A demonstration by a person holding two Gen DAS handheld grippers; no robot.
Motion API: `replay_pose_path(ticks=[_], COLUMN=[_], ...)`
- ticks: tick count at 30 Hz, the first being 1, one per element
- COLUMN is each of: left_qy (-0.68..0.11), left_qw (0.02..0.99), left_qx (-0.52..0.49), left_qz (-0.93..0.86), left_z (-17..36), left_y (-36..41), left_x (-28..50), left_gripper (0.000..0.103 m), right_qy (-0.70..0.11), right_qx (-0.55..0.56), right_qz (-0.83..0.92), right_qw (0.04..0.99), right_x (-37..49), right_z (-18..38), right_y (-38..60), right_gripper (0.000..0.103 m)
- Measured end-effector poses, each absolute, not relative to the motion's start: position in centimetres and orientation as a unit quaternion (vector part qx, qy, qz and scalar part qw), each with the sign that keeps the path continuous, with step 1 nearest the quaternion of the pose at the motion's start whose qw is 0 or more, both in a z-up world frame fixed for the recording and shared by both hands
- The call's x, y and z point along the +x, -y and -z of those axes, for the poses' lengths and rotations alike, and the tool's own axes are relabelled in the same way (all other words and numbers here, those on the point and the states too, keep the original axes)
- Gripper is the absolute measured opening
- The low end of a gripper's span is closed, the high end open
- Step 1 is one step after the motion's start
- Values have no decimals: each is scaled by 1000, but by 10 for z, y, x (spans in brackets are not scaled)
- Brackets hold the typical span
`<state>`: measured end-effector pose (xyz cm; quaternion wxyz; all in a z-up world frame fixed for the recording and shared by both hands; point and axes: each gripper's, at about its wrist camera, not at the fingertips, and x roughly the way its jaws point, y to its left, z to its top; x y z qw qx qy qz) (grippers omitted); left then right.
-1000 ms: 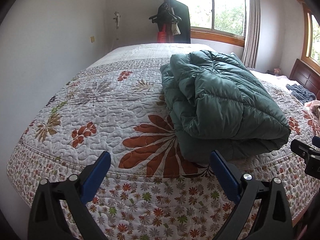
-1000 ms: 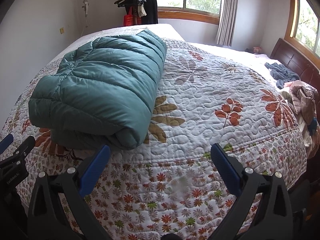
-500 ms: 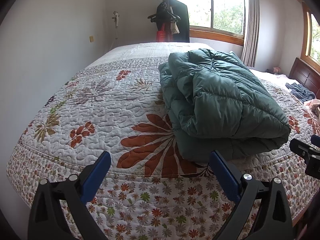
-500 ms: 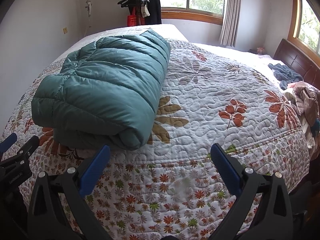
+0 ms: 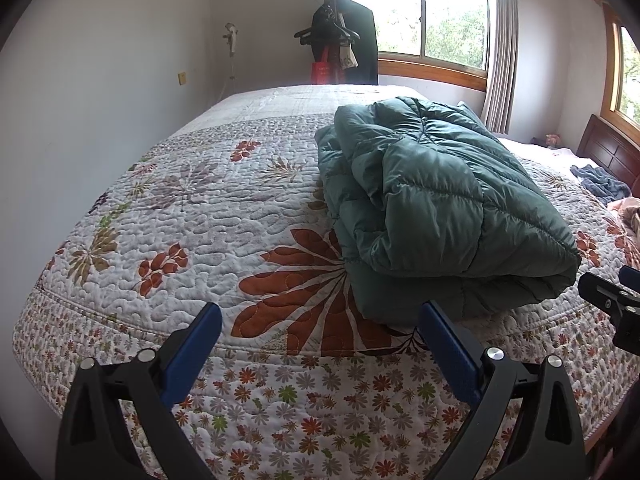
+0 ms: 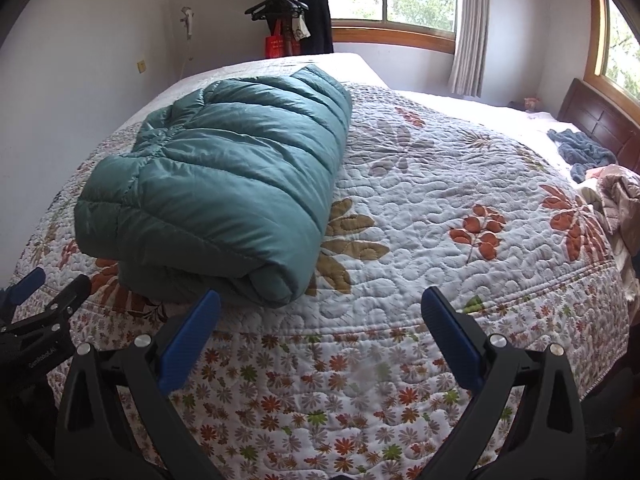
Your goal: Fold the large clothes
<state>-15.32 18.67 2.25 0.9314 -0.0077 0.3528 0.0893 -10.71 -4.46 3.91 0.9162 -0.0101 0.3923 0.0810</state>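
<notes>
I had both claws released and empty: the left claw [image 5: 320, 350] and the right claw [image 6: 320, 342] had drawn back off the bed [image 5: 208, 216] over the last second, its near edge dropping lower in both views. The green puffer jacket [image 6: 224, 200] lay folded at my right claw's ten o'clock, untouched. I judged this fold finished; loose clothes [image 6: 616, 196] waited at three o'clock.

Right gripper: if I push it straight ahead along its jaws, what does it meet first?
Probably the floral quilt, on its bare part. The right gripper, jaws open, points right of the folded green puffer jacket, so it likely passes beside it. Depth is uncertain.
</notes>
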Motion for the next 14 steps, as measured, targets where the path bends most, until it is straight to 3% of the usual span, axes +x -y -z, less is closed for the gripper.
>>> replay_pose_path(ticks=[14], left_qy=[-355], left_qw=[931], left_qx=[-7], left_qz=[-84], left_z=[-21], left_y=[-184], left_x=[-152], left_gripper=[99], right_qy=[-393], right_qx=[-18], right_qz=[-45], right_qw=[918], right_x=[-105], right_z=[-37], right_y=[48], right_gripper=[100])
